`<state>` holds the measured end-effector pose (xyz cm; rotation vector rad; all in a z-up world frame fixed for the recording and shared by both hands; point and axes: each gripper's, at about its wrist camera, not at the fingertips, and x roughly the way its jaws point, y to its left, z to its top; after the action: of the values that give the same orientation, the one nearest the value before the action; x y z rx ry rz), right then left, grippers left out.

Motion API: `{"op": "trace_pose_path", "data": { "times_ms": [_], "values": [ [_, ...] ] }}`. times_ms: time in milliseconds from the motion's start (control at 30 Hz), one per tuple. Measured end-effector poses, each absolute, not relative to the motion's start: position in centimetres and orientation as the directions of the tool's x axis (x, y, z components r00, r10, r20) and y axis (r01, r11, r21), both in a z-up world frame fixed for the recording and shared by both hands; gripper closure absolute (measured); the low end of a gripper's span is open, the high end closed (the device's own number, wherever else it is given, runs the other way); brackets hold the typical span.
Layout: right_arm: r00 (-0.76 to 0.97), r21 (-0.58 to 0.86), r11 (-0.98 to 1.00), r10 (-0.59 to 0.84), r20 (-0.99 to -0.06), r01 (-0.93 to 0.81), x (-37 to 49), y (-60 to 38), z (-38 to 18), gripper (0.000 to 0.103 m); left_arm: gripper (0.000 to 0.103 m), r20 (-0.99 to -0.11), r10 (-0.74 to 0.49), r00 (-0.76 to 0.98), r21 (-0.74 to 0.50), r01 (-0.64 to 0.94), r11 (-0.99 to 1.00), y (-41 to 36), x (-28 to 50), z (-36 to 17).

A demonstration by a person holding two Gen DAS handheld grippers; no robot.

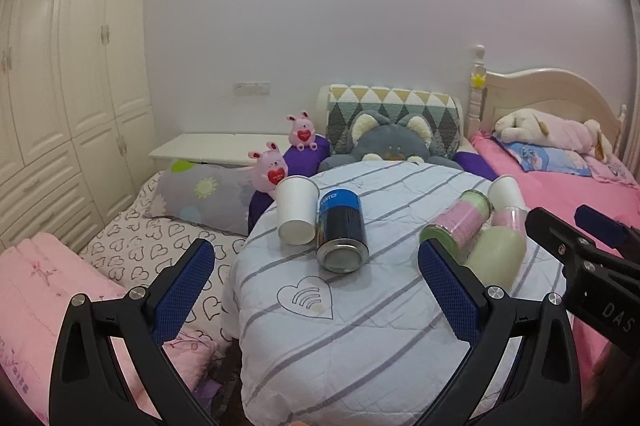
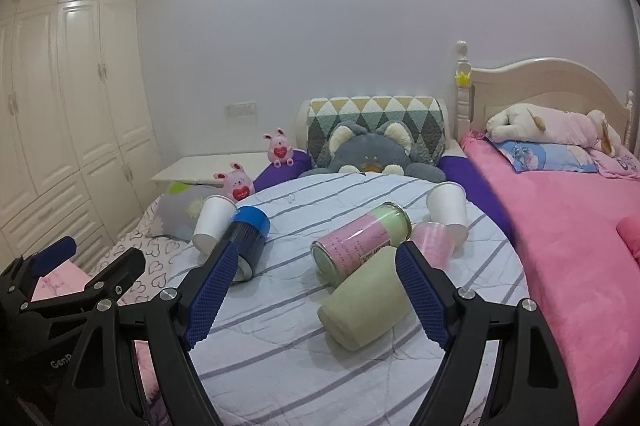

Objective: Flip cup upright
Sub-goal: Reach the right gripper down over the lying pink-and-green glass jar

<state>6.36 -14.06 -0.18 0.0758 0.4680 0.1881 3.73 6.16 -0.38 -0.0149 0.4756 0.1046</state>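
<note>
Several cups lie on their sides on a round table under a striped cloth [image 1: 360,338]. A white paper cup [image 1: 296,210] lies far left beside a blue-black can [image 1: 341,230]. A pink-green tin [image 1: 460,222], a pale green cup [image 1: 498,250], a pink cup [image 1: 509,216] and a second white cup [image 1: 506,192] lie at the right. My left gripper [image 1: 316,266] is open and empty, short of the can. My right gripper [image 2: 312,266] is open and empty, with the pale green cup [image 2: 364,302] and the tin [image 2: 360,242] between its fingers' line of sight.
The table [image 2: 320,366] stands between two beds, a heart-print one [image 1: 132,246] at the left and a pink one [image 2: 568,246] at the right. Plush toys [image 1: 384,142] sit behind it. A wardrobe [image 1: 60,86] fills the left wall.
</note>
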Motion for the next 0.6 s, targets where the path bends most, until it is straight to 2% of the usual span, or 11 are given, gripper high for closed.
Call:
{"op": "trace_pose_path", "data": {
  "times_ms": [200, 367, 600],
  "values": [
    [0.845, 0.183, 0.972, 0.221, -0.487, -0.149, 9.5, -13.4, -0.4, 0.021, 0.0, -0.472, 0.089, 0.877, 0.005, -0.098, 0.995, 7.0, 5.7, -0.9],
    [0.78, 0.263, 0.959, 0.242, -0.577, -0.102, 13.7, -13.0, -1.9, 0.021, 0.0, -0.501, 0.066, 0.863, 0.007, -0.072, 0.997, 7.4, 8.0, -1.8],
    [0.709, 0.353, 0.934, 0.212, -0.673, 0.056, 19.3, -13.9, -4.5, 0.021, 0.0, -0.538, 0.032, 0.843, 0.02, -0.025, 0.999, 7.0, 12.0, -2.8]
  ]
}}
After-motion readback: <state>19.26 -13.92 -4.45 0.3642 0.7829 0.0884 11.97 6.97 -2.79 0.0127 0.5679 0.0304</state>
